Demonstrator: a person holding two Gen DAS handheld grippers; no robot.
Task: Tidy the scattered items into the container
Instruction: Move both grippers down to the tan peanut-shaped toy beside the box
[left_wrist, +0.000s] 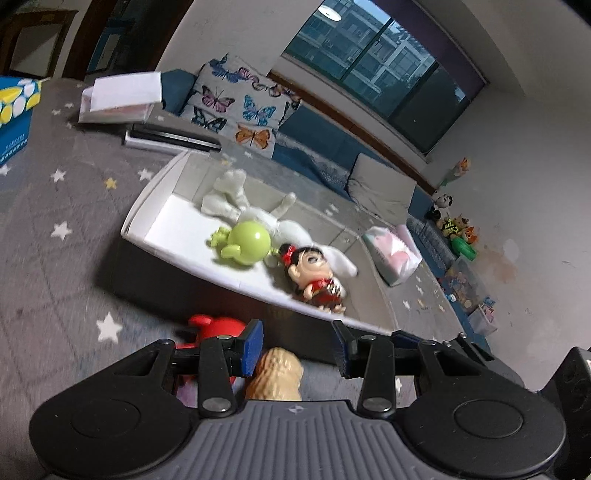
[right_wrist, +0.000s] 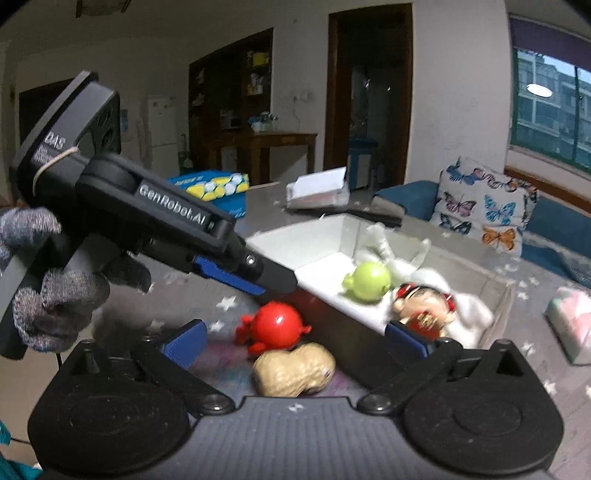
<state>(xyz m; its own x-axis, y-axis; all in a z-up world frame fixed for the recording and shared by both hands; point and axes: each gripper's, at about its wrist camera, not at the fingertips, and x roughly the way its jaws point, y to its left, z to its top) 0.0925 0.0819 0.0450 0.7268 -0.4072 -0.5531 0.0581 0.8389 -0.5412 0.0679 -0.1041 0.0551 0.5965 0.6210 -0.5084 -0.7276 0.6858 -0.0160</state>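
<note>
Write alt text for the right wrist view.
The open right gripper hovers over a peanut toy and red toy on the starry mat beside a white box holding three toys. The left gripper reaches in from the left.

Ahead of the claw's blue pads (left_wrist: 253, 347), the white container (left_wrist: 147, 206) held a lime-green toy (left_wrist: 245, 240) and a red-dressed, black-haired doll (left_wrist: 314, 273). Nearer, a red toy (right_wrist: 277, 325) and tan peanut (right_wrist: 291, 369) lay on the grey, star-patterned rug (left_wrist: 66, 206).
</note>
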